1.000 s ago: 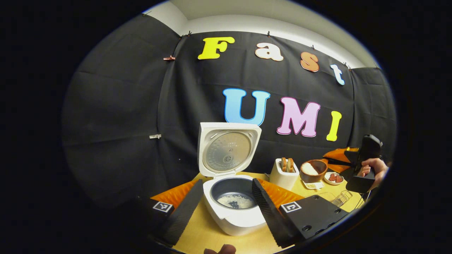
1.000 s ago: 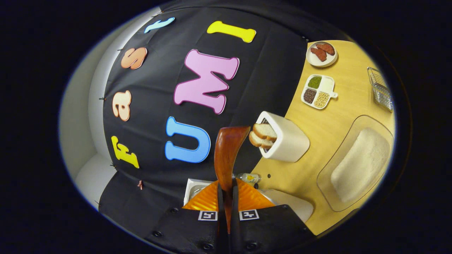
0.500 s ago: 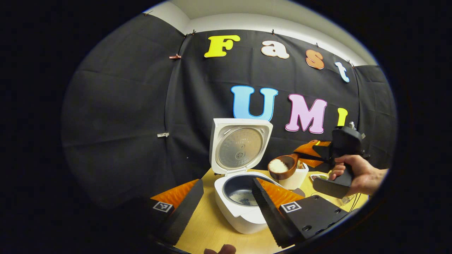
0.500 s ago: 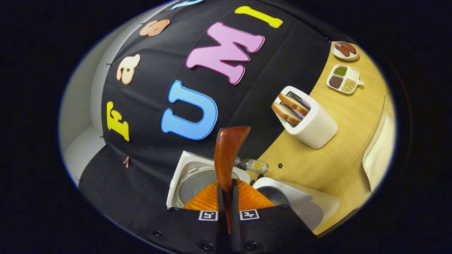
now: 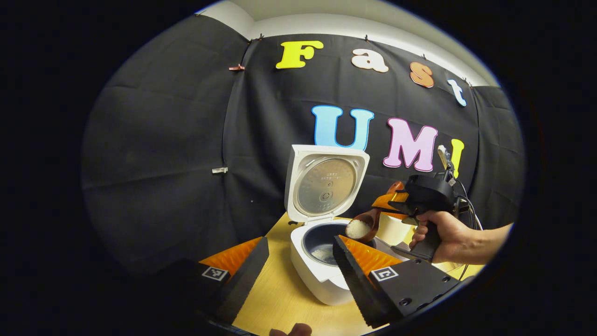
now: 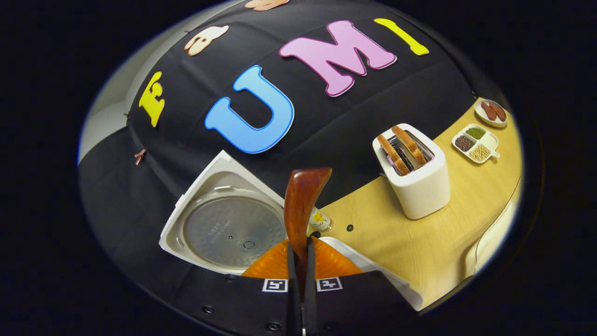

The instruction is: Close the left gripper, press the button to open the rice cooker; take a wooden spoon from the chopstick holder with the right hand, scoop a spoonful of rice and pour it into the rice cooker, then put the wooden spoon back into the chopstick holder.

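Rice [image 5: 357, 228] rides in the spoon [image 5: 368, 223] clamped by the right gripper [image 6: 298, 261], over the cooker [image 5: 322, 261]; tip slowly above the pot. Left gripper [image 5: 298, 261] gapes.

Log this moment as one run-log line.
phase: pouring | right gripper: shut on wooden spoon, rice-loaded, over rice cooker | lid: open | left gripper: open

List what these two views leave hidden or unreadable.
- Pot of the rice cooker: in the left gripper view, the left gripper's finger covers part of it.
- Wooden spoon: in the right gripper view, its bowl faces away, so the rice is unseen.
- Small bottle: spoon handle covers part.
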### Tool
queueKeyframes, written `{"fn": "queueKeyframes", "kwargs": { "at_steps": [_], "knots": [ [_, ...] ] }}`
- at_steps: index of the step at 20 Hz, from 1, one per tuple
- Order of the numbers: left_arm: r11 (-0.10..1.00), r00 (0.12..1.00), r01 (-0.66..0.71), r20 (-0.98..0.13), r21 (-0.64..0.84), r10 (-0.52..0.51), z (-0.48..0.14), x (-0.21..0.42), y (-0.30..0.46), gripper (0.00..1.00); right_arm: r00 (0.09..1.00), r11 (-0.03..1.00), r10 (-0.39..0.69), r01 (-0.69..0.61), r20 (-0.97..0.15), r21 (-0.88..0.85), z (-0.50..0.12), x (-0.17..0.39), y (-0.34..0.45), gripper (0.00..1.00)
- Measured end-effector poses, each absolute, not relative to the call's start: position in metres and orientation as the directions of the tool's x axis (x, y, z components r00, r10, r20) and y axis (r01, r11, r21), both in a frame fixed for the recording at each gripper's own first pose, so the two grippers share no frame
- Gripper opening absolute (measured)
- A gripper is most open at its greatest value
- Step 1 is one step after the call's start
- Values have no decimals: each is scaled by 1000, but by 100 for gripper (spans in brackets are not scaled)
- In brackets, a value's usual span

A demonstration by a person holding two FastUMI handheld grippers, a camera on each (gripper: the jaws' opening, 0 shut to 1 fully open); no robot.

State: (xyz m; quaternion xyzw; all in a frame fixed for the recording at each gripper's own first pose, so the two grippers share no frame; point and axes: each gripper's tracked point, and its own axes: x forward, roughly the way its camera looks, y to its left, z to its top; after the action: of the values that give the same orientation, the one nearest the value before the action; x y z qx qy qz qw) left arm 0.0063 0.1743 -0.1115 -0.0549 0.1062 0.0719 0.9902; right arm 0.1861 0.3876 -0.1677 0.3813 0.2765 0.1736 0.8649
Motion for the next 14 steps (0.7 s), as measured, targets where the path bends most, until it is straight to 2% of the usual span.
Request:
{"fn": "queueKeyframes", "kwargs": {
  "at_steps": [4,8,11,14],
  "knots": [
    [982,963,-159,-233,-101,132,-118,7,175,95,779,739,512,-185,-362,647,-175,188,396,7],
    [982,961,-159,-245,-98,131,-122,5,174,95,751,798,566,-398,-339,453,-171,186,420,7],
    [982,959,-163,-248,-92,136,-125,3,176,95,723,775,632,-580,-278,253,-154,176,444,7],
    [982,959,-166,-248,-94,138,-126,-2,176,96,674,691,704,-722,-223,-1,-134,154,468,7]
  ]
}}
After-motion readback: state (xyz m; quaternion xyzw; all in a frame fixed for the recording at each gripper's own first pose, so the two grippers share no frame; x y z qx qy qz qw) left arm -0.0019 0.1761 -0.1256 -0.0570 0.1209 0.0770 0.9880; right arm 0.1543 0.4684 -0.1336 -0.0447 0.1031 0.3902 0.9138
